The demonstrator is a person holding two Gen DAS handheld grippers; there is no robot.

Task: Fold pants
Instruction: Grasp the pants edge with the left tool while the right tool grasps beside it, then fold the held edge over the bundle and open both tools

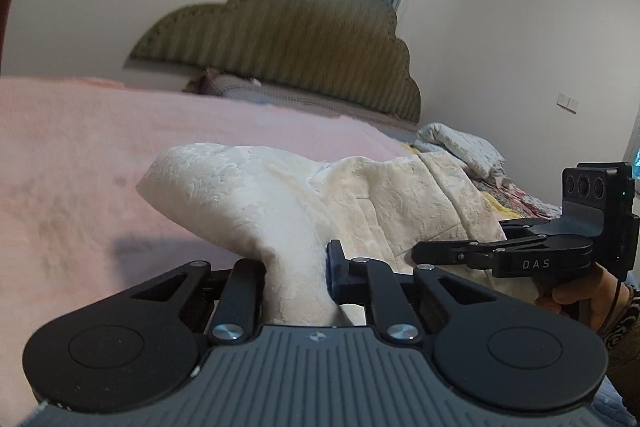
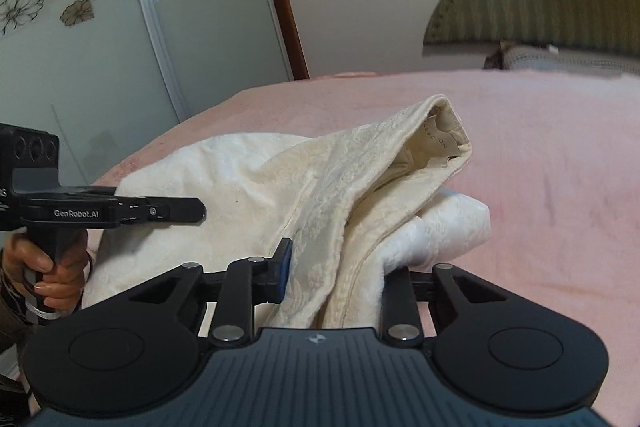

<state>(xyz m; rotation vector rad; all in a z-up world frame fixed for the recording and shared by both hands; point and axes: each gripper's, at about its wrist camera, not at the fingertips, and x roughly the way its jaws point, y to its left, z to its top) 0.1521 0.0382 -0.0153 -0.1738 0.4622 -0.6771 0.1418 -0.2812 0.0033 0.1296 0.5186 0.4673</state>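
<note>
At lower centre of each wrist view, the left gripper (image 1: 296,279) and right gripper (image 2: 332,275) each had jaws clamped on a thick bunch of the cream pants (image 2: 280,179), heaped on the pink bed (image 2: 540,155). Such bulky bunches could slip or fold crooked. Readable writing: "GenRobot.AI" and "DAS" on the grippers; the waistband label was illegible.

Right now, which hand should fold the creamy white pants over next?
Probably right: the right gripper pinches the cream textured pants near the open waistband, which stands bunched up. The left gripper grips a smoother end.
</note>
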